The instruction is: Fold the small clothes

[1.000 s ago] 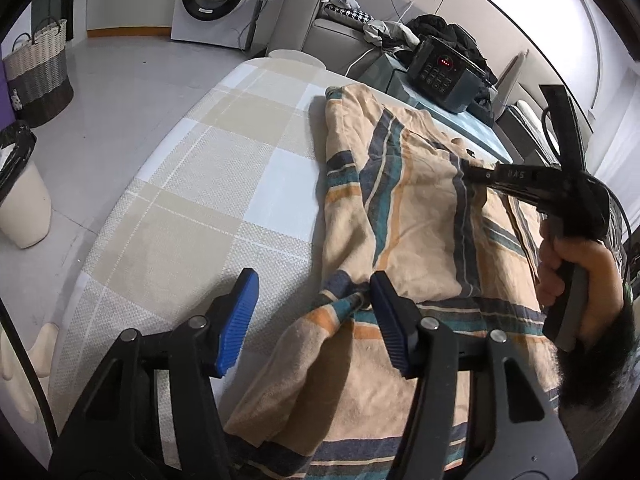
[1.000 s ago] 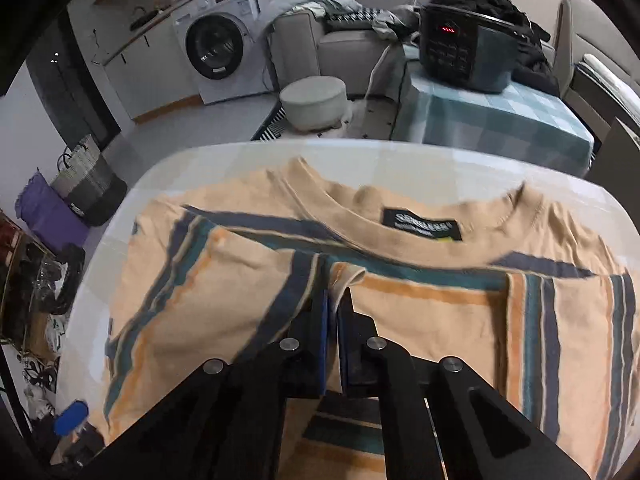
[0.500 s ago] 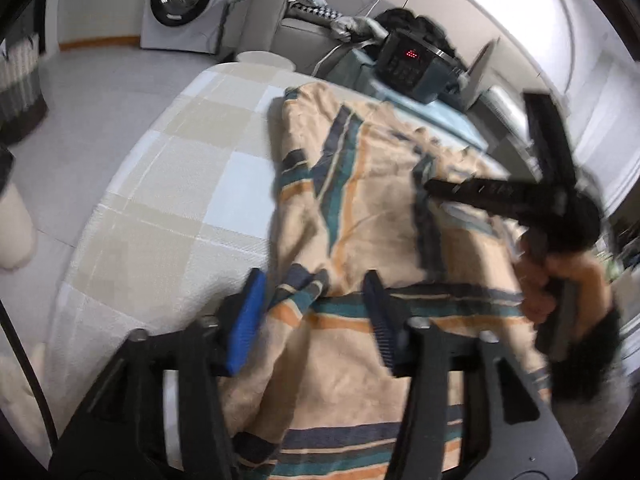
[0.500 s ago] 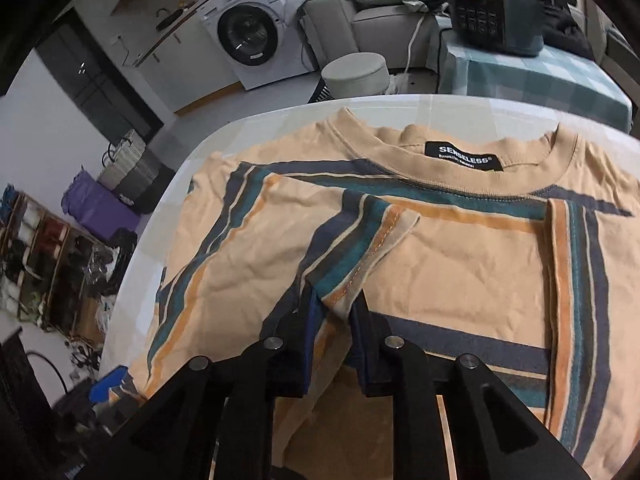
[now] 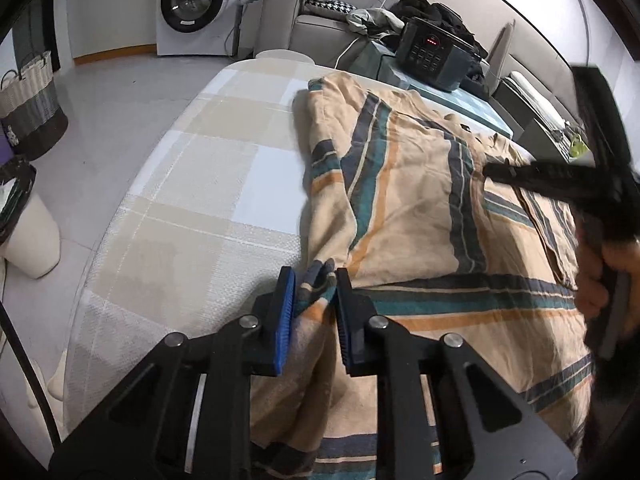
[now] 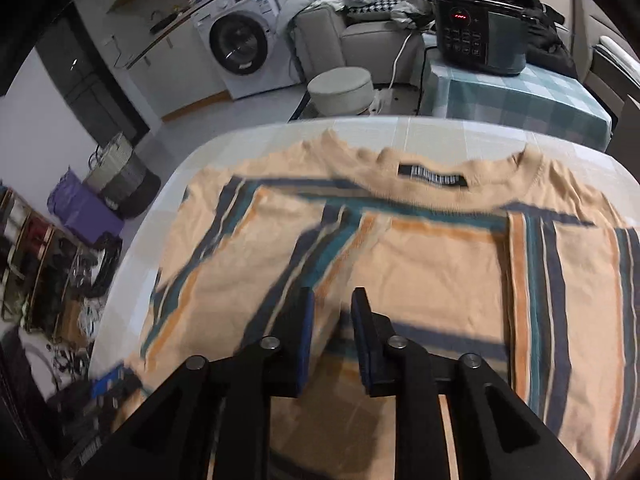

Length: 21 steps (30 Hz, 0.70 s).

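shirt (image 6: 432, 264): peach, navy/teal/orange/cream stripes; black neck label | tablecloth (image 5: 192, 184): beige, white, pale-blue checks | left gripper (image 5: 314, 294): black, blue pads | washing machine (image 5: 192, 4): white, dark door | basket (image 5: 30, 104): cream over dark grey

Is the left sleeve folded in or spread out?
Folded in: the sleeve lies across the shirt body, below the collar.

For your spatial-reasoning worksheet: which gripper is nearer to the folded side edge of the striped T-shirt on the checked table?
Left. The left gripper has just closed on the striped T-shirt at that bunched edge. The right gripper, jaws just opened and empty, sits over the shirt's middle, below the collar.
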Motion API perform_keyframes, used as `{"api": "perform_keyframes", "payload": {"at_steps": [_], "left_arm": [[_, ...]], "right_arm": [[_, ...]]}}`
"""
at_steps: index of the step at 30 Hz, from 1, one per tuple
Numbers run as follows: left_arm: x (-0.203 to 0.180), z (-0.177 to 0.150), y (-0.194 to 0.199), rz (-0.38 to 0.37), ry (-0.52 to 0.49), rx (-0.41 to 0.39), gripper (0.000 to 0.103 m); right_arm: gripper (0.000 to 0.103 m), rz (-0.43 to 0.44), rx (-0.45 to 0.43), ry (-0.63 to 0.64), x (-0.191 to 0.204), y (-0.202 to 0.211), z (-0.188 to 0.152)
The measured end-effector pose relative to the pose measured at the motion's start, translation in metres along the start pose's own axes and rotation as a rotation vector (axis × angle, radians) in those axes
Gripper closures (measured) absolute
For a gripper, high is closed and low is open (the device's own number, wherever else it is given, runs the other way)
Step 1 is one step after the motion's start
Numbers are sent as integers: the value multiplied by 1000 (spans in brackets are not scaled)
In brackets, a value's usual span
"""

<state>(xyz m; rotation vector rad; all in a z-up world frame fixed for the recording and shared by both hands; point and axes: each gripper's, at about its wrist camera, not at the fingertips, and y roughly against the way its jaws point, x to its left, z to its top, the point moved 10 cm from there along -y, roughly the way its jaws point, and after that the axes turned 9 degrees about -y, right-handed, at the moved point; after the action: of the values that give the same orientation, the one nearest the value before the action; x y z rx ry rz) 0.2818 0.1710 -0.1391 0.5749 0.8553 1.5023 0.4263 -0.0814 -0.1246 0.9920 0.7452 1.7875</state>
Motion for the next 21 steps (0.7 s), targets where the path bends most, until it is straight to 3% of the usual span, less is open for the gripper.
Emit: {"api": "perform_keyframes", "payload": {"at_steps": [6, 9, 11, 14, 21], "left_arm": [[3, 4, 3, -38, 40, -14, 86], [2, 1, 0, -35, 42, -3, 86], [2, 1, 0, -29, 36, -5, 86], [3, 1, -1, -28, 40, -1, 85], [3, 1, -2, -28, 43, 0, 82]], "right_arm": [[78, 149, 162, -17, 15, 1, -61], [71, 197, 170, -32, 24, 0, -66], [73, 179, 159, -21, 29, -1, -64], [97, 120, 126, 65, 37, -2, -66], [95, -57, 111, 136, 16, 8, -71]]}}
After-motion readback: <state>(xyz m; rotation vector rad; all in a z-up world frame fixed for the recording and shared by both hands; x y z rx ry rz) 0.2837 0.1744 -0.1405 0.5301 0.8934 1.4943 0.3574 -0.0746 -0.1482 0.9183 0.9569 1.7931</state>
